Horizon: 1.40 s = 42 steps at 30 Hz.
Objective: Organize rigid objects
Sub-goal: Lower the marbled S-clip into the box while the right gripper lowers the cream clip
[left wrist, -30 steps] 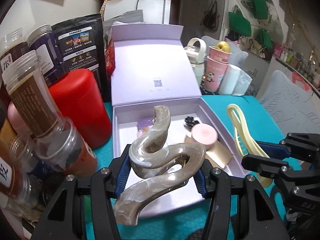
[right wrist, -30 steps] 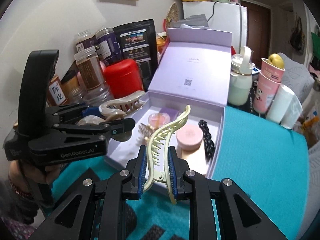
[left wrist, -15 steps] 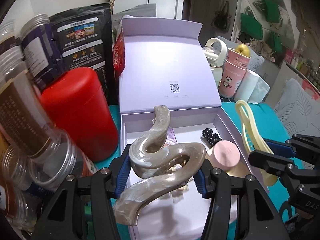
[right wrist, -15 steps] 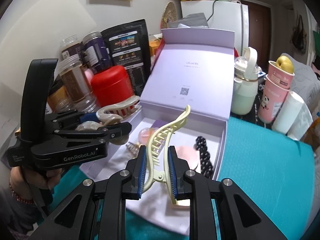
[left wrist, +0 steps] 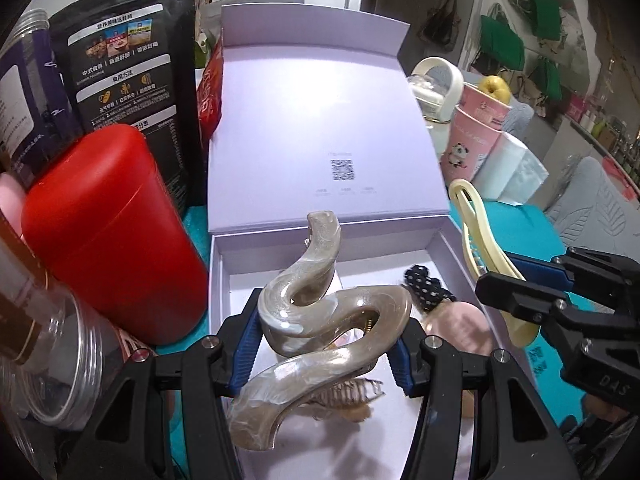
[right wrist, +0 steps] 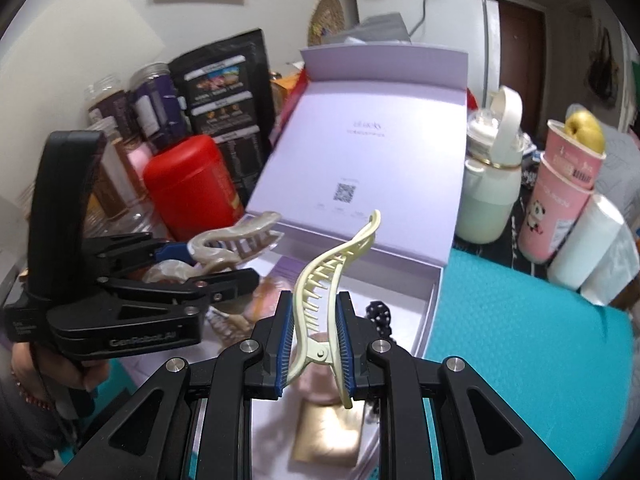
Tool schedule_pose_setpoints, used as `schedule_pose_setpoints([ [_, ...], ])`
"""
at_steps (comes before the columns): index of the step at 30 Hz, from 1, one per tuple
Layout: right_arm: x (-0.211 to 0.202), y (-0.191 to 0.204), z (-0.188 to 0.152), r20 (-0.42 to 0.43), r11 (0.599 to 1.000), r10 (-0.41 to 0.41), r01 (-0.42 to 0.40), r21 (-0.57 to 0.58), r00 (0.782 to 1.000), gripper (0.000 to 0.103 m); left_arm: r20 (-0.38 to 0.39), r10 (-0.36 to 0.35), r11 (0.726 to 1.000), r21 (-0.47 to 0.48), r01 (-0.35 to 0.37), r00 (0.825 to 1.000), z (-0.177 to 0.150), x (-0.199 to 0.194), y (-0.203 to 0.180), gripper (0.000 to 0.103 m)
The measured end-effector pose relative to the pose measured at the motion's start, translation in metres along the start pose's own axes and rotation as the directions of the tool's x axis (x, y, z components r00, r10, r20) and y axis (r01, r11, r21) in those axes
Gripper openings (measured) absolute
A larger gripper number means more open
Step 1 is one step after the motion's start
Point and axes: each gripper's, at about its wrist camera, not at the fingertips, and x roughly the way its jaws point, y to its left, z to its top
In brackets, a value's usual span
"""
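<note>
My left gripper (left wrist: pixel 326 346) is shut on a wavy pearl-beige hair claw (left wrist: pixel 320 312), held over the open lilac box (left wrist: pixel 224 276); gripper and claw (right wrist: pixel 234 242) also show in the right wrist view. My right gripper (right wrist: pixel 314 354) is shut on a pale yellow hair clip (right wrist: pixel 328 284), held above the box's front part; the clip (left wrist: pixel 480 248) shows at the right in the left wrist view. In the box lie a black dotted hair tie (left wrist: pixel 426 288), a pink round case (left wrist: pixel 460 332), a gold card (right wrist: pixel 328 436) and a clear claw clip (left wrist: pixel 344 394).
The box lid (right wrist: pixel 360 152) stands open at the back. A red canister (left wrist: pixel 108 232), jars (right wrist: pixel 154 100) and a black pouch (left wrist: pixel 124 68) crowd the left. A white-green bottle (right wrist: pixel 492 184), pink panda cups (right wrist: pixel 560 200) and a white roll (right wrist: pixel 592 248) stand right. The mat (right wrist: pixel 520 340) is teal.
Both grippers have moved forward over the box with their clips; the box and its contents appear closer and lower in both views.
</note>
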Motion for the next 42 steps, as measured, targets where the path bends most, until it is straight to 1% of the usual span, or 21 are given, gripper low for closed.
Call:
schedule_pose_setpoints([
  [3, 0.005, -0.009, -0.001, -0.001, 1.0, -0.003, 0.003, 0.022, 1.0, 0.021, -0.012, -0.019, 1.0, -0.015, 0.019, 1.0, 0.003, 0.008, 0.002, 0.054],
  [5, 0.01, -0.015, 0.0, -0.014, 0.999, -0.022, 0.023, 0.023, 1.0, 0.021, -0.013, -0.03, 0.999, -0.028, 0.029, 0.999, 0.006, 0.012, 0.003, 0.054],
  [7, 0.011, -0.019, 0.0, -0.008, 0.999, -0.04, 0.041, 0.027, 0.999, 0.02, -0.017, -0.022, 1.0, -0.014, 0.022, 1.0, 0.006, 0.015, 0.001, 0.054],
  [9, 0.015, -0.025, -0.001, -0.021, 0.998, -0.041, 0.042, 0.036, 0.999, 0.021, -0.026, -0.013, 1.0, -0.002, 0.013, 1.0, 0.004, 0.019, 0.001, 0.054],
  [13, 0.027, -0.034, -0.005, -0.055, 0.997, -0.044, 0.047, 0.061, 0.998, 0.021, -0.075, -0.01, 1.0, -0.001, 0.01, 0.997, -0.001, 0.032, 0.002, 0.054],
  [16, 0.032, -0.034, -0.007, -0.058, 0.998, -0.036, 0.039, 0.055, 0.998, 0.021, -0.096, -0.004, 1.0, 0.006, 0.004, 0.995, -0.003, 0.037, 0.0, 0.054],
  [18, 0.032, -0.03, -0.007, -0.043, 0.999, -0.033, 0.034, 0.028, 0.999, 0.021, -0.101, 0.003, 1.0, 0.012, -0.002, 0.995, -0.003, 0.038, -0.001, 0.054],
  [20, 0.036, -0.026, -0.008, -0.063, 1.0, -0.029, 0.029, -0.001, 0.998, 0.022, -0.117, 0.014, 1.0, 0.007, -0.013, 0.993, -0.004, 0.04, -0.001, 0.054],
  [22, 0.045, -0.021, -0.011, -0.099, 1.0, -0.017, 0.016, -0.009, 0.995, 0.022, -0.117, 0.014, 1.0, 0.007, -0.014, 0.993, -0.005, 0.04, 0.0, 0.054],
  [25, 0.053, -0.017, -0.013, -0.112, 1.0, -0.027, 0.025, -0.018, 0.993, 0.023, -0.117, 0.021, 1.0, 0.016, -0.02, 0.993, -0.004, 0.041, -0.001, 0.054],
  [28, 0.051, -0.014, -0.013, -0.106, 0.999, -0.038, 0.035, -0.036, 0.994, 0.023, -0.115, 0.03, 0.999, 0.023, -0.027, 0.993, -0.005, 0.041, -0.002, 0.055],
  [34, 0.049, -0.016, -0.011, -0.106, 0.998, -0.051, 0.048, -0.035, 0.993, 0.024, -0.111, 0.05, 0.998, 0.046, -0.045, 0.993, -0.004, 0.043, -0.009, 0.055],
  [36, 0.049, -0.017, -0.012, -0.113, 0.998, -0.059, 0.055, -0.034, 0.992, 0.03, -0.108, 0.058, 0.997, 0.05, -0.053, 0.992, -0.004, 0.043, -0.011, 0.055],
  [38, 0.048, -0.018, -0.011, -0.113, 0.998, -0.061, 0.057, -0.036, 0.992, 0.032, -0.109, 0.064, 0.997, 0.054, -0.059, 0.992, -0.004, 0.043, -0.014, 0.055],
  [39, 0.047, -0.018, -0.011, -0.115, 0.998, -0.061, 0.057, -0.036, 0.991, 0.035, -0.107, 0.068, 0.996, 0.057, -0.062, 0.992, -0.004, 0.043, -0.015, 0.055],
  [42, 0.046, -0.018, -0.01, -0.114, 0.997, -0.067, 0.063, -0.034, 0.991, 0.037, -0.11, 0.069, 0.996, 0.055, -0.064, 0.991, -0.004, 0.044, -0.017, 0.055],
])
